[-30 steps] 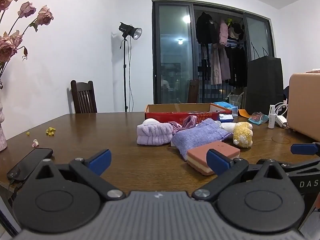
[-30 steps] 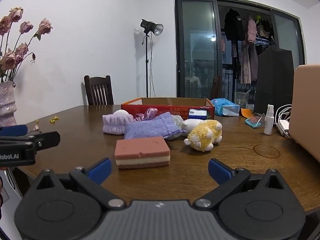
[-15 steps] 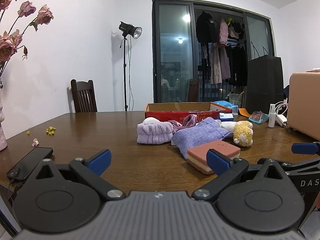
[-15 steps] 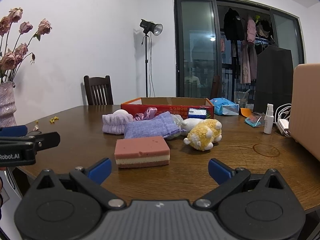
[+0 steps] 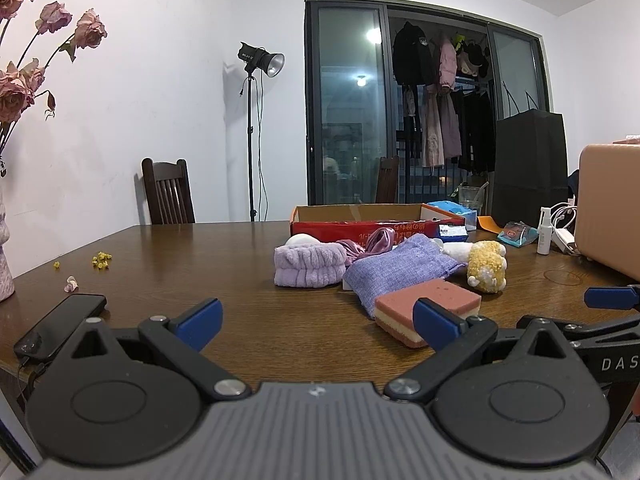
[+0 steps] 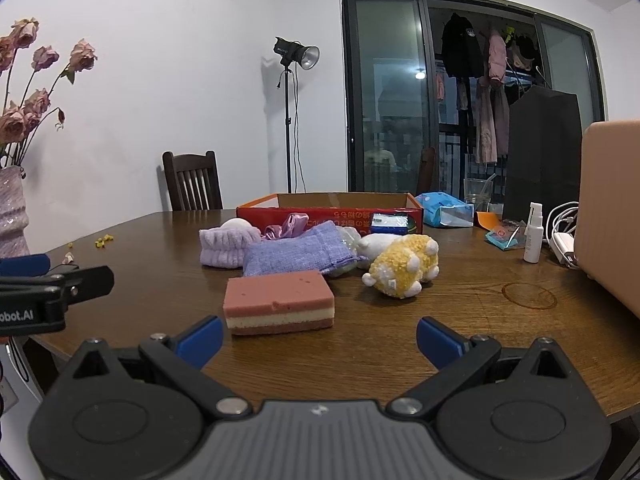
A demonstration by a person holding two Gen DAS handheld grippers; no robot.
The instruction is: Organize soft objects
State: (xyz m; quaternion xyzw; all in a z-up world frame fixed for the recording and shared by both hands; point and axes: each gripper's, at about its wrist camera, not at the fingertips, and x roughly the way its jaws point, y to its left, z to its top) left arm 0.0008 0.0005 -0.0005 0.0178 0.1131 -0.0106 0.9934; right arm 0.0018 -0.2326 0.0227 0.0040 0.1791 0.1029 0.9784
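- None of the soft things sits visibly in the box (image 6: 344,202): sponge (image 6: 279,302), pouch (image 6: 298,251), headband (image 6: 224,246), plush toy (image 6: 402,266) lie mid-table (image 6: 460,328).
- Left gripper (image 5: 316,316) and right gripper (image 6: 319,334): jaws wide, empty, at the near edge.

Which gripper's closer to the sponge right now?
Right. The right gripper faces the sponge just ahead; the left gripper sits off to the sponge's left.

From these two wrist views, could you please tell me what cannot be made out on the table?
- Inside of the red cardboard box: both views look low, so its near wall hides any contents.
- White plush: largely covered by the yellow plush in the right view.
- Pink satin item: mostly behind the lilac pouch in the left view.
- Tan case: cut off by the right edge.
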